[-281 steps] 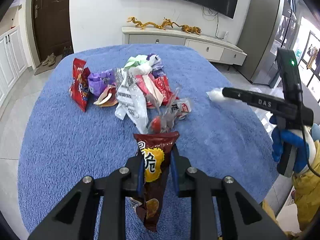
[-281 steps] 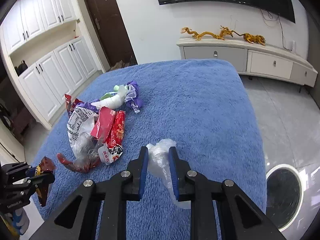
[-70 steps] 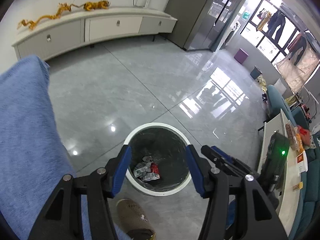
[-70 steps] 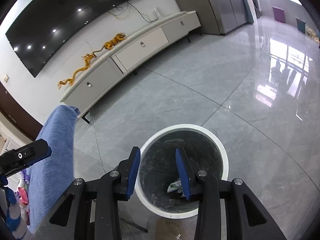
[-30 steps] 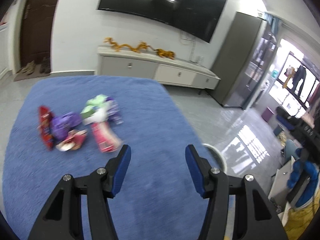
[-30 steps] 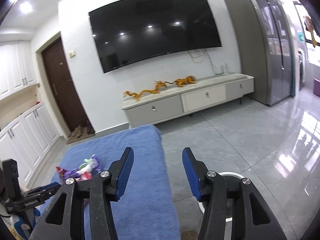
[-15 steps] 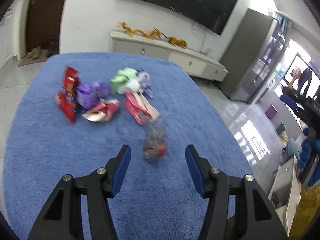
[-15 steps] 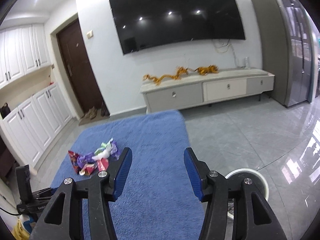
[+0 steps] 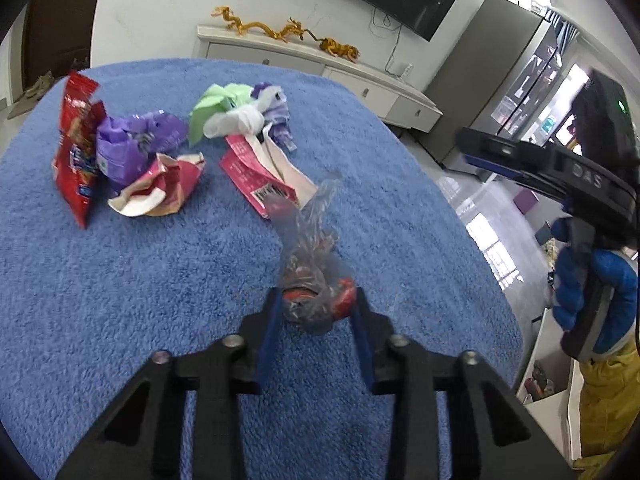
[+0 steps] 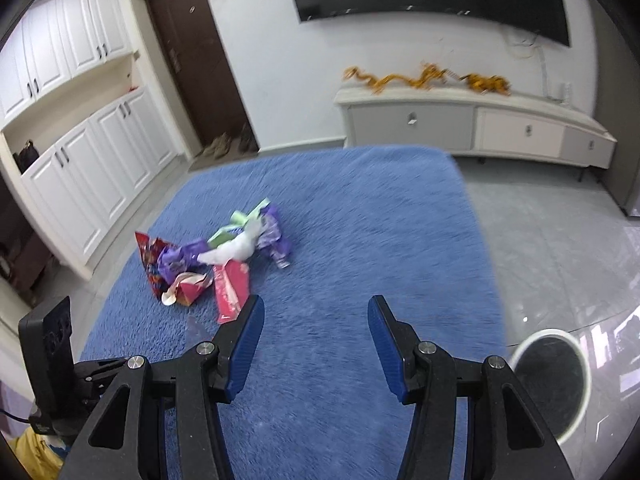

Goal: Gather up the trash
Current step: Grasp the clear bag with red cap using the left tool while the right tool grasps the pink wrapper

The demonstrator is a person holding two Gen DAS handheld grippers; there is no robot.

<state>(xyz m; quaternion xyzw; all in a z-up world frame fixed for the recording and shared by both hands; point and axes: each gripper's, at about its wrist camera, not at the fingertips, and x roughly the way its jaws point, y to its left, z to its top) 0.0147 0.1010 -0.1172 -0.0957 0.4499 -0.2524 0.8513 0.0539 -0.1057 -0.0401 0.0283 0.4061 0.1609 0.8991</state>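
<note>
With the left gripper (image 9: pixel 314 316) set apart around the clear plastic wrapper (image 9: pixel 312 280) at the near middle of the blue rug (image 9: pixel 140 280), close squarely on its crumpled bulk, while the right gripper (image 10: pixel 316 344), wide apart and empty, has open rug ahead and the bin (image 10: pixel 554 384) on the floor past the right edge.

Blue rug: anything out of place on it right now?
Only the litter itself: crumpled wrappers strewn across the blue rug, and a clear plastic bag lying apart from them between the left tool's fingers. Nothing spilled or damaged.
</note>
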